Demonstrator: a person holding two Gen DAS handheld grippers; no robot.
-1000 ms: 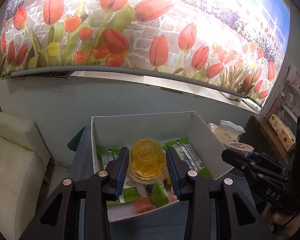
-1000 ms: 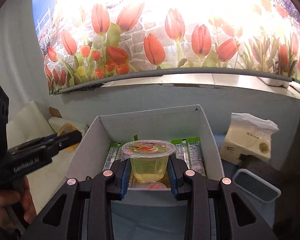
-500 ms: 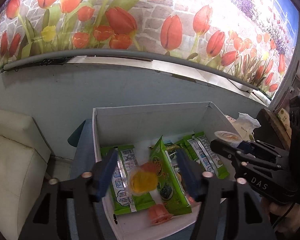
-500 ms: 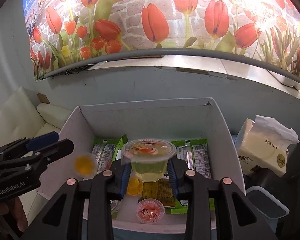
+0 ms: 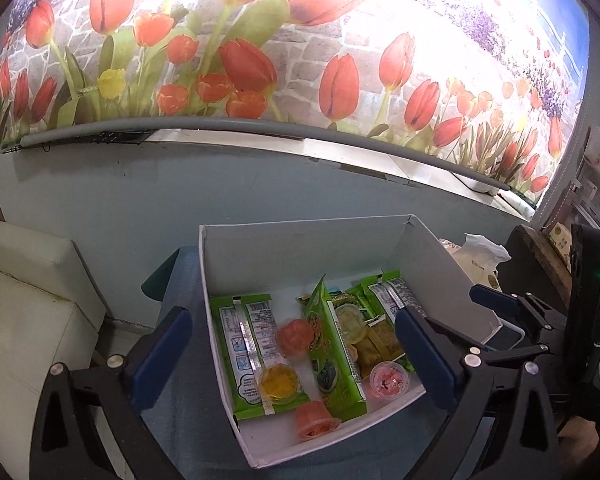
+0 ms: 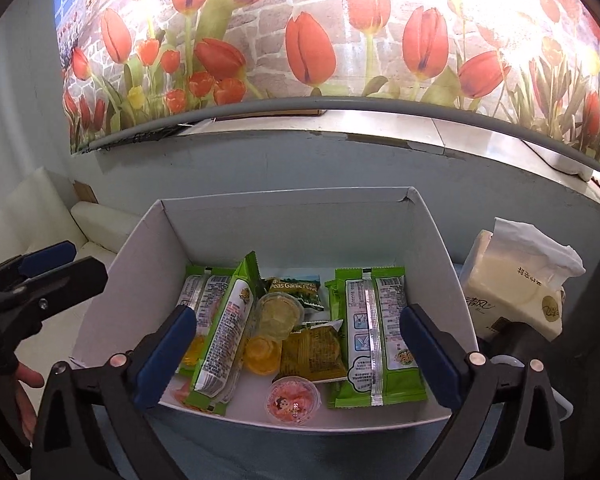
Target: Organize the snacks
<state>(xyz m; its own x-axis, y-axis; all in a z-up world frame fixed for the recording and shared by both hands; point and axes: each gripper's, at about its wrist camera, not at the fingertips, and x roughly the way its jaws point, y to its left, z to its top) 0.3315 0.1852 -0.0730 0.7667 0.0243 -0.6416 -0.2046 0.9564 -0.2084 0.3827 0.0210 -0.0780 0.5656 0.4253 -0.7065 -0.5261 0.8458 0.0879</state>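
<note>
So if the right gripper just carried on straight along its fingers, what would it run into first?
Probably the snacks in the white box: the right gripper, its jaws opening and empty, points down at the pale jelly cup and the yellow one. Depth is unclear, so either could be first.

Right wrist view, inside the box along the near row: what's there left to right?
Tilted green wrapped snack bar → orange jelly cup → pink-lidded jelly cup → flat green snack packet with silver seam, all in the white cardboard box.
</note>
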